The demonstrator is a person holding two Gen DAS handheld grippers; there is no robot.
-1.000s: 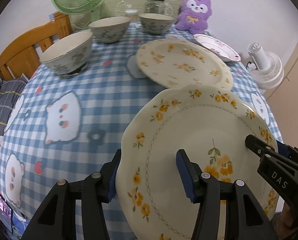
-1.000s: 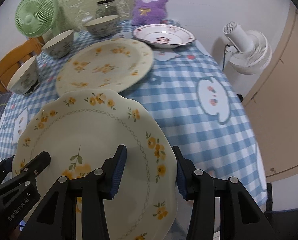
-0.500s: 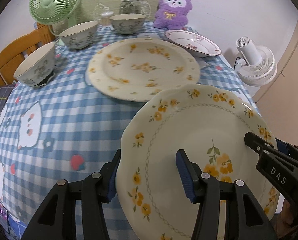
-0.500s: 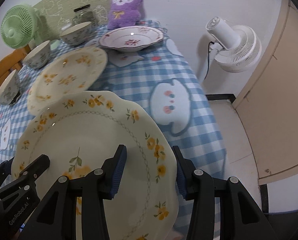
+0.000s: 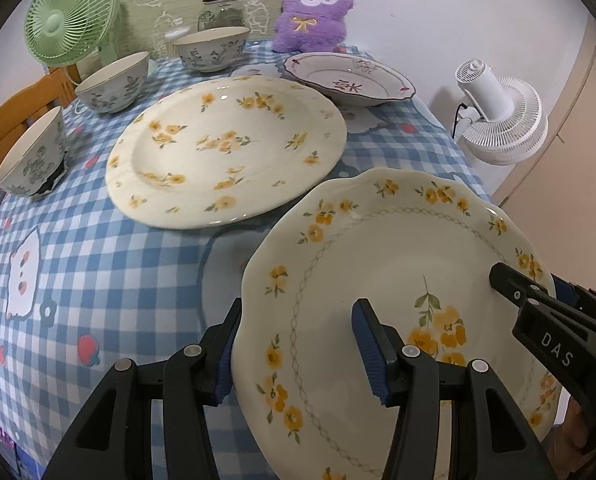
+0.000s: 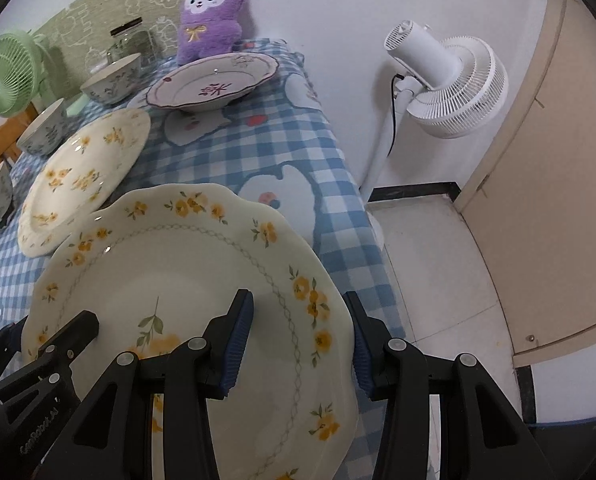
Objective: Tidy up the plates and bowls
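STEP: we carry the scalloped plate (image 5: 397, 280) | LOCATION: just in front of the large flowered plate (image 5: 226, 152), above the bench (image 5: 98, 260) | GRIP: left hand-held gripper (image 5: 298, 352) and right hand-held gripper (image 6: 298, 344) each clamped on opposite rims | METHOD: we keep both level, lower centred onto the large flowered plate, release together.

The scalloped cream plate (image 5: 381, 264) with a yellow-flower rim is held tilted above the table's near edge. Beyond it, the larger round yellow-flowered plate (image 5: 226, 152) lies flat on the checked cloth. Behind that plate sits a shallow dish (image 5: 347, 80) with a dark rim; to its left, three floral bowls (image 5: 112, 82) stand upright in a curved row.
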